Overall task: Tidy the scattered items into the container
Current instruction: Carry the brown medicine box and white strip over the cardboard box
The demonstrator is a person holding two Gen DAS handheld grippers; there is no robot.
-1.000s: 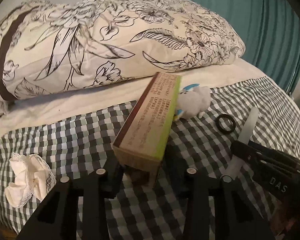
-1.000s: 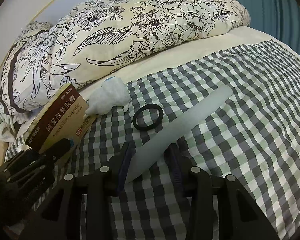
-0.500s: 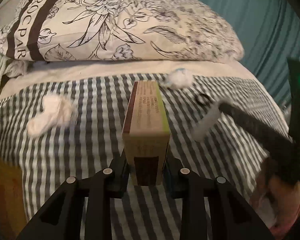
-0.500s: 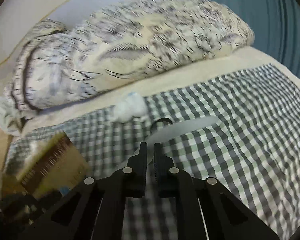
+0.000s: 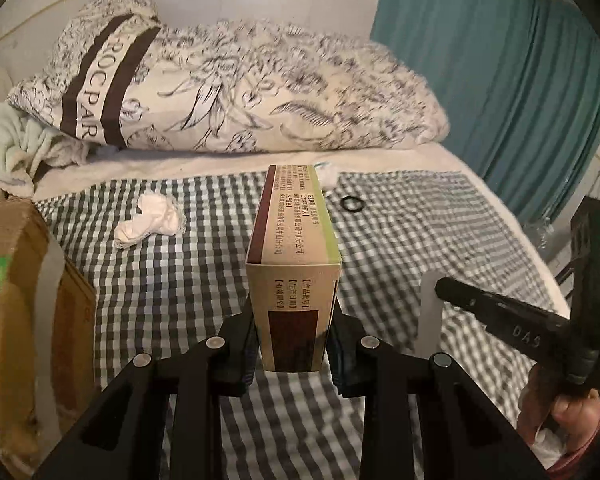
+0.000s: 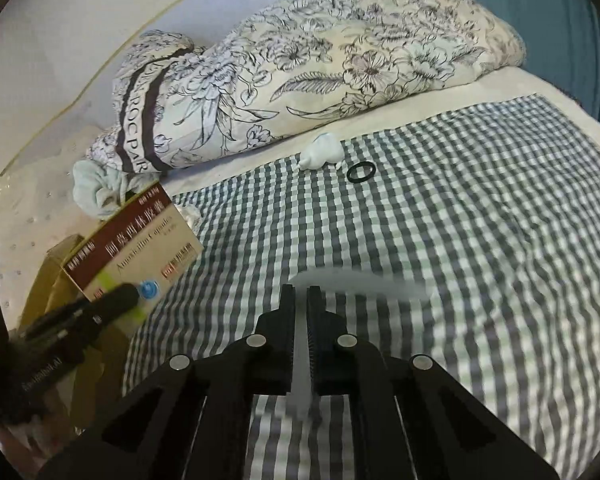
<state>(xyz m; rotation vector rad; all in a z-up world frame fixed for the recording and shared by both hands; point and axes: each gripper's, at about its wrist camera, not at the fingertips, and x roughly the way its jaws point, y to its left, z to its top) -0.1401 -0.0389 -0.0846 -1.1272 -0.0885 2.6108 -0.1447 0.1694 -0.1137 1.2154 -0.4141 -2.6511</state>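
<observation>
My left gripper [image 5: 294, 344] is shut on a tan and maroon medicine box [image 5: 294, 256] and holds it above the checked bedcover; the box also shows in the right wrist view [image 6: 136, 248]. My right gripper [image 6: 300, 296] is shut on a flat white stick [image 6: 356, 282], also seen in the left wrist view [image 5: 428, 312]. A cardboard box [image 5: 28, 300] stands open at the left. A black ring [image 5: 352, 203], a small white plush toy [image 6: 322, 151] and a crumpled white cloth [image 5: 148, 222] lie on the bed.
A floral pillow [image 5: 240, 96] lies along the far side of the bed, with a pale green towel [image 5: 12, 144] at its left end. A teal curtain [image 5: 500, 60] hangs at the right. The checked cover [image 6: 460, 240] spreads across the bed.
Both grippers have lifted and pulled back from the bed. The left one carries the medicine box leftward near the cardboard box. The right one closed on the white stick and raised it.
</observation>
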